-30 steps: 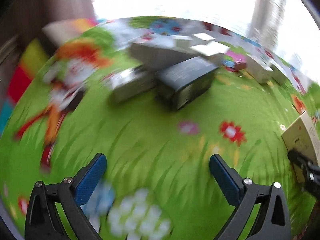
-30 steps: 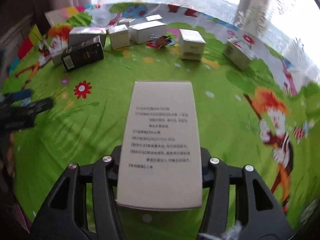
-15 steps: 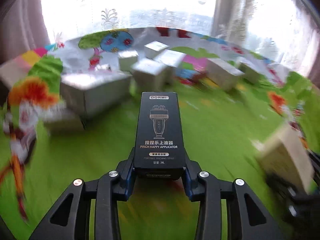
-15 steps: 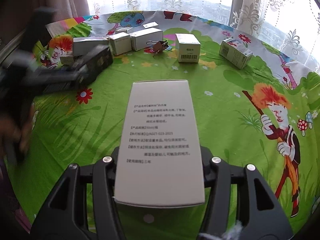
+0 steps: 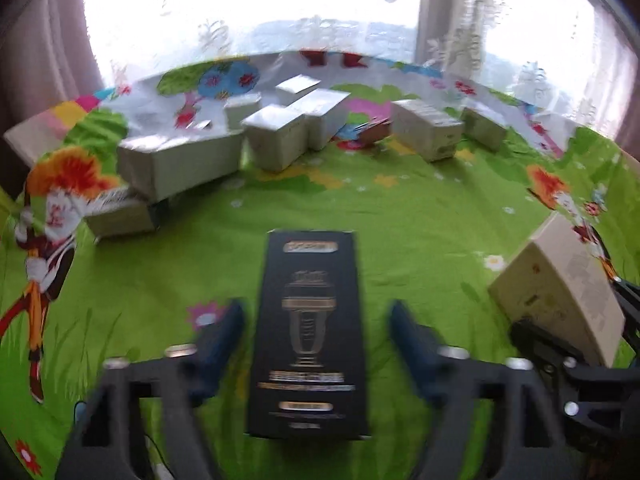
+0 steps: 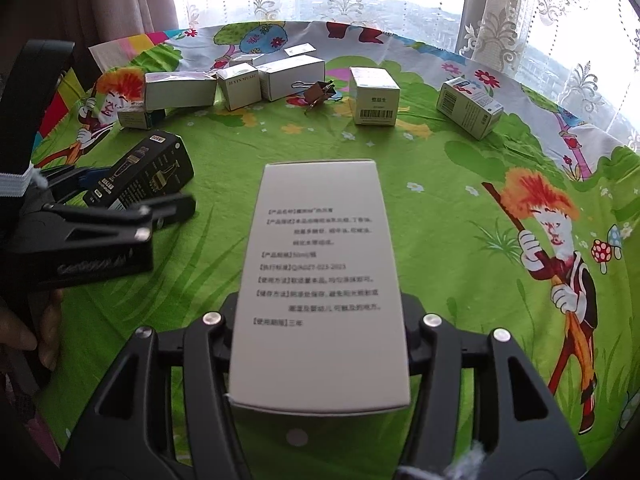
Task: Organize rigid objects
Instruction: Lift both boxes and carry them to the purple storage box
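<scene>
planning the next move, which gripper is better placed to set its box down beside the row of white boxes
Right, probably. The right gripper is shut on the white box, ready to place. The left gripper stands open around the black box, so it would have to regrasp.

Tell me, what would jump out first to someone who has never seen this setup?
Probably the loud green cartoon tablecloth, which fills both views. Next, the tall white box with printed text, clamped in the right gripper in the foreground. At the left, a black box lies between the open fingers of the left gripper; small white cartons line the far edge.
</scene>
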### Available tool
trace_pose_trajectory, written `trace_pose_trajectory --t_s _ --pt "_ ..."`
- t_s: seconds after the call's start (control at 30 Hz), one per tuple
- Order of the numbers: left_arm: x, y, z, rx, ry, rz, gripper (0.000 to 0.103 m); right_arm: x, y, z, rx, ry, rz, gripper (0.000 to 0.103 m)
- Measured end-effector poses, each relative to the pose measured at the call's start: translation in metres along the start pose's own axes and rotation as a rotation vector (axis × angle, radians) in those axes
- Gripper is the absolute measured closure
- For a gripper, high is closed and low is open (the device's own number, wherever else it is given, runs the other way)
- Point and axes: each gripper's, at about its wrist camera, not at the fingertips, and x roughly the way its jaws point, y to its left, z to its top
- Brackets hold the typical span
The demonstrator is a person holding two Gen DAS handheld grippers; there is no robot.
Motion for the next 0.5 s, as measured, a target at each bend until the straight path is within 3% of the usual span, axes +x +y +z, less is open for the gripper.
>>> trace_pose_trajectory --t_s 0.03,0.1,0.3,0.37,0.5 --pt "-0.002 -0.005 -0.002 0.02 -0.008 -0.003 0.063 0.0 0.0 0.0 0.001 0.0 0.001 0.045" --pt "-0.005 -0.012 -0.004 0.045 -0.014 0.032 0.063 0.0 0.0 0.0 0.0 -0.002 0.004 0.047" --pt "-0.021 -0.013 -0.018 -0.007 -0.016 0.011 0.063 -0.002 0.001 0.0 -0.005 -0.019 -0.036 0.049" --pt "-0.036 -0.02 -0.026 -0.024 -0.056 0.003 0.063 -0.019 -0.004 -0.003 0.032 -0.103 -0.059 0.049" --pt "-0.09 -0.042 -0.025 -0.008 -0.23 0.039 0.063 -0.082 -0.012 -0.029 0.155 -0.427 -0.114 0.049"
